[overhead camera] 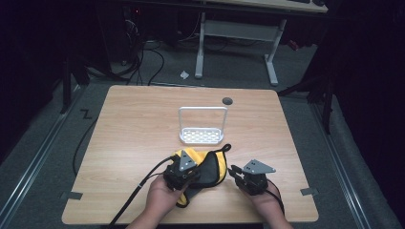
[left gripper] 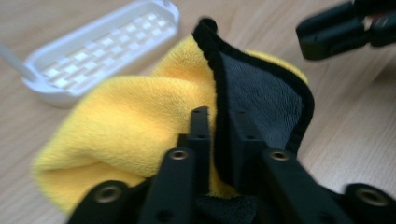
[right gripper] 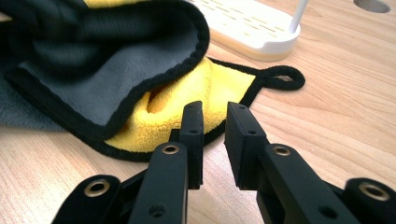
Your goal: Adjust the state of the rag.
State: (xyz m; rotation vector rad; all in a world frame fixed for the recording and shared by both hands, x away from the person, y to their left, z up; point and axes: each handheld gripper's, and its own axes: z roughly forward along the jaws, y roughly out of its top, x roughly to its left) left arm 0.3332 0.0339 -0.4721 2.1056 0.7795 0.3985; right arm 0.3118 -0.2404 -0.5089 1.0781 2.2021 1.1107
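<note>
A yellow and grey cloth [overhead camera: 212, 164] with a black hem lies crumpled on the wooden table near its front edge. My left gripper [overhead camera: 190, 175] sits on the cloth's left part. In the left gripper view its jaws [left gripper: 219, 114] are shut on a raised fold of the cloth [left gripper: 140, 107], with the black hem pinched between them. My right gripper [overhead camera: 234, 171] hovers just right of the cloth. Its jaws [right gripper: 215, 109] stand a little apart with nothing between them, pointing at the yellow corner of the cloth [right gripper: 187, 98]. The cloth's hanging loop [right gripper: 280, 77] lies flat on the wood.
A white slotted tray [overhead camera: 201, 136] with a tall wire handle stands just beyond the cloth, at the table's middle. A round cable hole [overhead camera: 227, 100] marks the table's far edge. Bare wood [overhead camera: 133, 124] surrounds the tray. The right gripper's black jaws [left gripper: 336, 28] show in the left gripper view.
</note>
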